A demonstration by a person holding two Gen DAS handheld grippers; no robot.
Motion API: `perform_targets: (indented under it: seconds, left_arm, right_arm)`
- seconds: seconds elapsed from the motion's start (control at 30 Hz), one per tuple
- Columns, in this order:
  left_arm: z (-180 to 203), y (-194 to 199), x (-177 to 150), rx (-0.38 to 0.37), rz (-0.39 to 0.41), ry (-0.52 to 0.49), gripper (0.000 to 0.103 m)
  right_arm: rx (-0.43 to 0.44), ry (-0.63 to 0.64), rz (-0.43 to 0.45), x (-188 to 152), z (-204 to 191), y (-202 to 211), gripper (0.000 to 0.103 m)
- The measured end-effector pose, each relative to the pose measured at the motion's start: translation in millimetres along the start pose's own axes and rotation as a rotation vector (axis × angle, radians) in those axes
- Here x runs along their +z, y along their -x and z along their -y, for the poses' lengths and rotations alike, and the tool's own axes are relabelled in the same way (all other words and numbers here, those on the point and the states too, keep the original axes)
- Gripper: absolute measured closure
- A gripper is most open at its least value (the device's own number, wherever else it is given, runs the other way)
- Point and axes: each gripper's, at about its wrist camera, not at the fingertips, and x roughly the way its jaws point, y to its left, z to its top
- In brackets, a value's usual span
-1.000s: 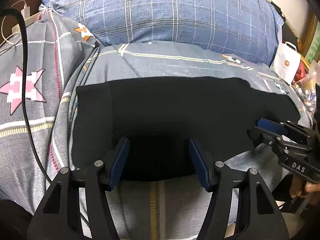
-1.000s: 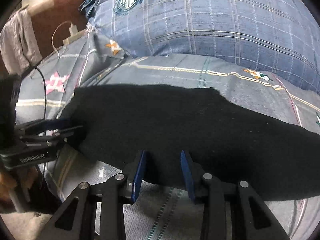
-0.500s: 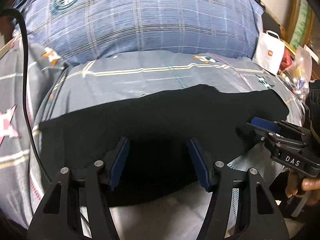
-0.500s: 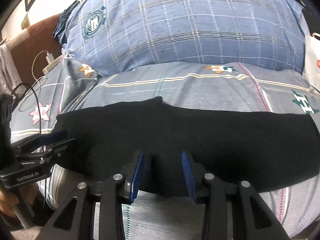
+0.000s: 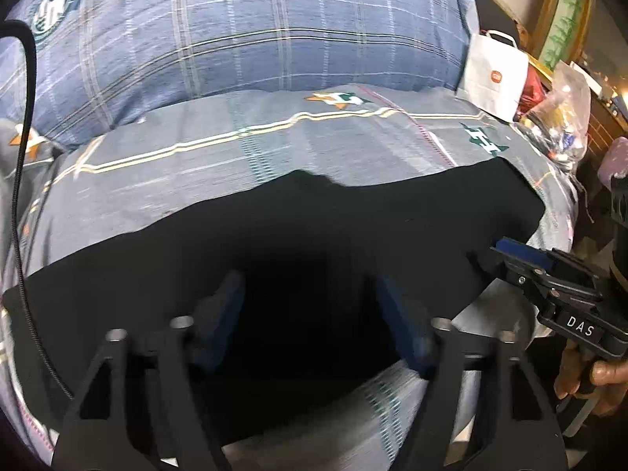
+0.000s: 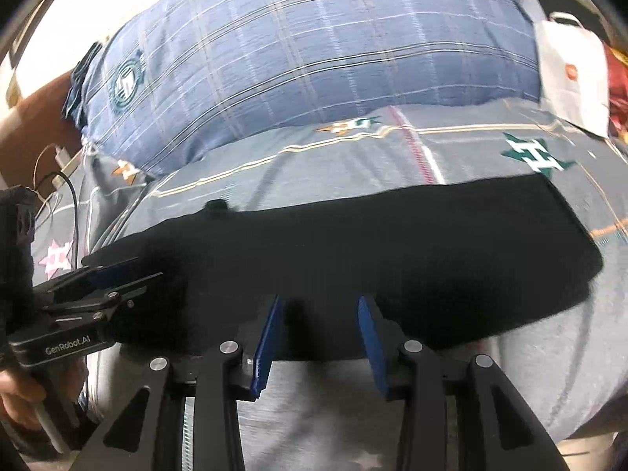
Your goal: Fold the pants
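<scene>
Black pants (image 5: 314, 235) lie as a long band across a grey patterned bed sheet (image 5: 255, 149). In the left wrist view my left gripper (image 5: 310, 314) hovers over their near edge, blurred, jaws opening with only dark cloth below the gap. The right gripper (image 5: 518, 253) pokes in from the right at the pants' edge. In the right wrist view the pants (image 6: 392, 243) end at the right. My right gripper (image 6: 320, 325) has its jaws opening slightly over the pants' near hem, blue pads (image 6: 267, 337) not pressing cloth. The left gripper (image 6: 106, 286) shows at the left edge.
A big blue plaid pillow (image 5: 255, 31) fills the far side of the bed. A white paper bag (image 5: 494, 78) and a clear bag of clutter (image 5: 561, 117) stand at the right. A black cable (image 5: 15, 196) runs down the left. A hand (image 5: 588, 380) holds the right gripper's handle.
Both views have slid to the right along the pants, so their right end now shows. The left gripper's jaws have spread wider and are blurred. The right gripper's pads stand slightly farther apart.
</scene>
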Motion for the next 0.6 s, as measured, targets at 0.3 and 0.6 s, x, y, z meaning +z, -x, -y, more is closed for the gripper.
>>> perform_targets:
  seconds: [0.3, 0.6]
  left_arm:
    - [44.1, -22.8, 39.2, -0.092, -0.036, -0.089, 0.024]
    - [128.5, -72.9, 90.3, -0.258, -0.122, -0.289, 0.024]
  right_arm:
    - [-0.073, -0.172, 0.045, -12.2, 77.9, 27.6, 0.058]
    - [-0.023, -0.316, 0.06, -18.2, 132.5, 26.9, 0.057]
